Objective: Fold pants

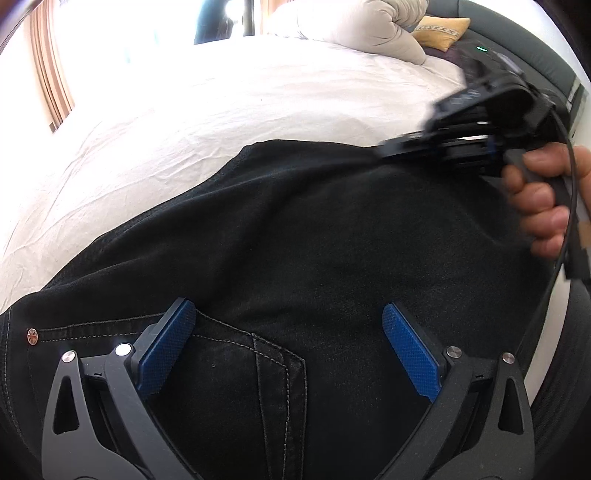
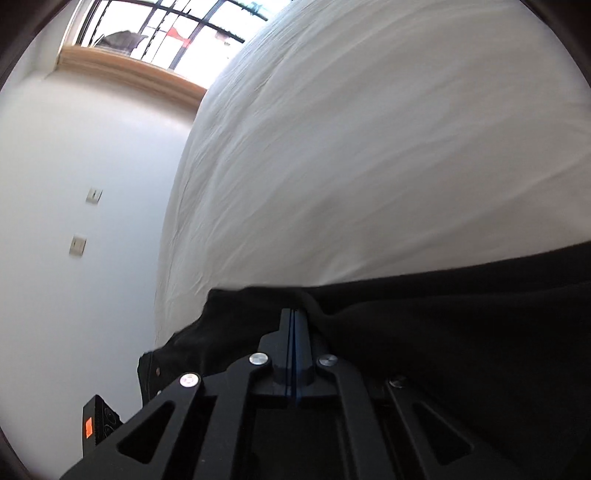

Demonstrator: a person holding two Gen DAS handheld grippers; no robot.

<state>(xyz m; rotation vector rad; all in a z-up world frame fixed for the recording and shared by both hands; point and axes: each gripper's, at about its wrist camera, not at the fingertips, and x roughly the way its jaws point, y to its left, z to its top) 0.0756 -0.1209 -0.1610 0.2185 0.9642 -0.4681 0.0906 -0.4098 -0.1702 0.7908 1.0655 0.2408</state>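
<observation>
Black denim pants [image 1: 314, 229] lie spread on a white bed sheet [image 1: 221, 110]. My left gripper [image 1: 288, 306] hovers open just over them, its blue pads [image 1: 170, 347] set wide on either side of a stitched pocket [image 1: 236, 369]. A hand [image 1: 539, 199] holds my right gripper [image 1: 388, 147] at the pants' far edge. In the right wrist view my right gripper [image 2: 294, 312] has its blue pads pressed together, with the dark pants [image 2: 461, 332] bunched around its tip at the fabric's edge.
A rumpled white duvet [image 1: 362, 26] and a yellow cushion [image 1: 441, 33] sit at the head of the bed. The sheet [image 2: 369, 147] stretches beyond the pants. A white wall [image 2: 74, 184] and a barred window [image 2: 166, 33] lie past the bed's edge.
</observation>
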